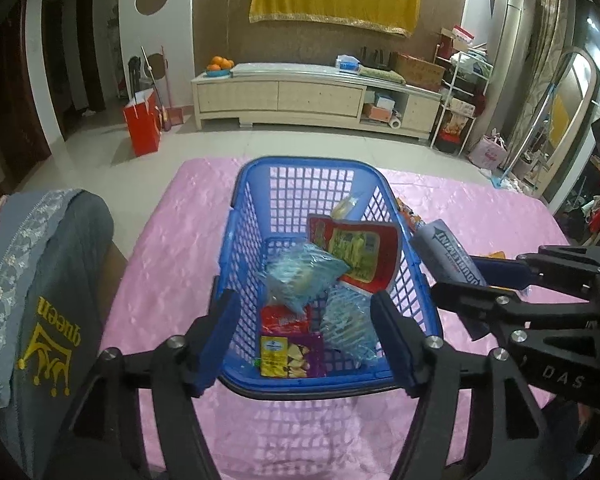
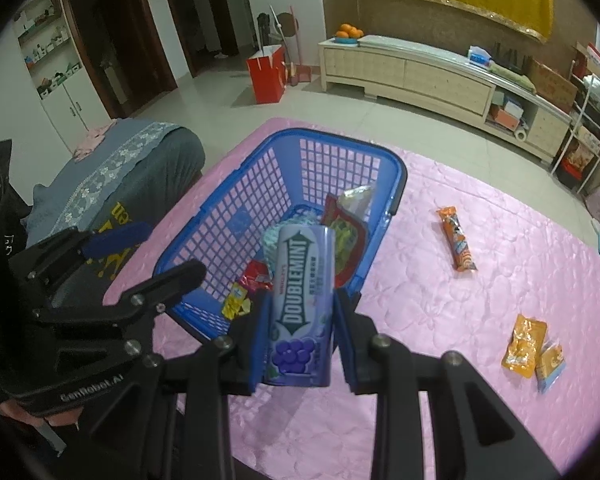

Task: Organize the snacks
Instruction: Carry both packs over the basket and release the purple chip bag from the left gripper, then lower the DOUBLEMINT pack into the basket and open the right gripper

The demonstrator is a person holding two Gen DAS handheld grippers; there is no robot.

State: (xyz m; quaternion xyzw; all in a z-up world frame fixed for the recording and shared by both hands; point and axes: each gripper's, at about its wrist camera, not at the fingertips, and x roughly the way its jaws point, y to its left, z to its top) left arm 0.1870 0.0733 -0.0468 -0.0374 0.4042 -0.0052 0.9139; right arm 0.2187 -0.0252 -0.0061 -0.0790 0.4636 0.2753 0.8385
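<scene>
Between my right jaws (image 2: 298,312) sits a purple Doublemint container (image 2: 300,304), clamped on both sides by the blue pads, its white "DOUBLEMINT" lettering running up the face above a cluster of printed grapes. It hangs over the near right rim of the blue basket (image 2: 236,200), which rests on the pink table (image 2: 500,240).

My left jaws (image 1: 300,332) stand wide apart with nothing between the pads, one on each side of the basket's (image 1: 256,208) near end.

Only the right view shows what lies on the table off to the right of my right jaws: an orange stick-shaped packet (image 2: 457,239) ahead, and nearer, an orange pouch (image 2: 524,340) touching a small pale blue packet (image 2: 551,364). Their print is too small to read. The same view shows "GenRobot.AI" on the body of my left tool.

Only the left view looks down into the basket past my left jaws: a red packet with a yellow-green panel (image 1: 354,252) leaning on the right wall, two clear blue wrappers (image 1: 300,276) ahead of the pads, and a yellow and purple packet (image 1: 288,352) on the floor nearest them. Here the container (image 1: 448,256) appears from the side, beyond the basket's right rim, its lettering upside down. "DAS" shows on the right tool.

To the left of my left jaws, a grey cloth (image 1: 56,280) bears a gold crown and the word "queen", upside down.
</scene>
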